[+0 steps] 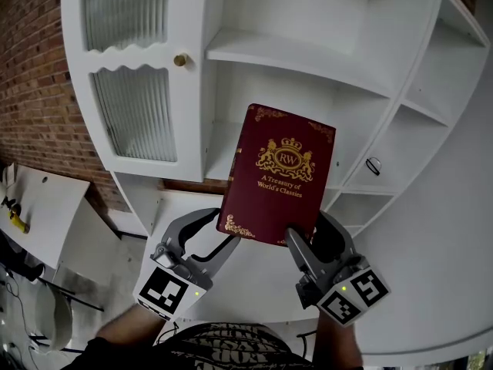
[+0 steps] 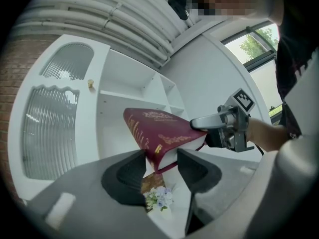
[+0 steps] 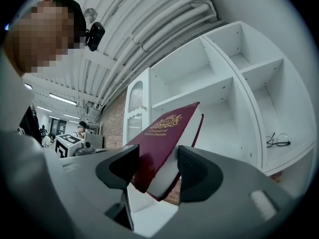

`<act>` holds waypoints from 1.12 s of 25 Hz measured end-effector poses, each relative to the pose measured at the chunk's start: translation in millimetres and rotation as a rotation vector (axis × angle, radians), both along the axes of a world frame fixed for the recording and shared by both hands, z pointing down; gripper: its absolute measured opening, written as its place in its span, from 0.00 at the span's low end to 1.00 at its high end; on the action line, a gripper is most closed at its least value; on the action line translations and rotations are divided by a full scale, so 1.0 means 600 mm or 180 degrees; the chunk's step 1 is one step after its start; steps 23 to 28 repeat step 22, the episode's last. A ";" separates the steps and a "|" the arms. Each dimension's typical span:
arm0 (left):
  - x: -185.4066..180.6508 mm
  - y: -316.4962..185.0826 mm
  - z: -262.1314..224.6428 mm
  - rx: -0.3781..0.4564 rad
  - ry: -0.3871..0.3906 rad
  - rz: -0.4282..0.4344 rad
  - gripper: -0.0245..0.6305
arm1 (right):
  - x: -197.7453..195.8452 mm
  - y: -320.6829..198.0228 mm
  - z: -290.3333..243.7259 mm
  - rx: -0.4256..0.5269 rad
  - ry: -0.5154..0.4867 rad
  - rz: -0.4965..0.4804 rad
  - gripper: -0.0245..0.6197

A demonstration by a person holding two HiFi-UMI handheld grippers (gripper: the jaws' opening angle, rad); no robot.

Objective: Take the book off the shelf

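A maroon hardcover book [image 1: 277, 174] hangs clear of the white shelf unit [image 1: 308, 60]; left gripper [image 1: 222, 230] and right gripper [image 1: 310, 233] clamp its bottom corners.

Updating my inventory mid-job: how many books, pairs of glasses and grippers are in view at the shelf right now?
book: 1
pair of glasses: 1
grippers: 2 (left gripper, right gripper)
Total: 4
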State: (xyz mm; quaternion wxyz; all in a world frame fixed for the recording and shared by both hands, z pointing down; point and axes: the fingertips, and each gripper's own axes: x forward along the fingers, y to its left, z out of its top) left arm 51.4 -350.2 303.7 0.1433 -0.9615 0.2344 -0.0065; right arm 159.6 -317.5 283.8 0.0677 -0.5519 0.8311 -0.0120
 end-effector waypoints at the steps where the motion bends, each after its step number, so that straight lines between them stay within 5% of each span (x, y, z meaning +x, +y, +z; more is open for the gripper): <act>1: -0.002 0.002 -0.001 -0.0001 0.0008 0.0009 0.36 | -0.003 0.003 -0.002 0.0005 0.0012 0.0009 0.43; 28: -0.029 0.014 0.003 -0.0027 -0.0023 0.0064 0.36 | -0.029 0.018 0.003 -0.0091 0.0005 0.0074 0.43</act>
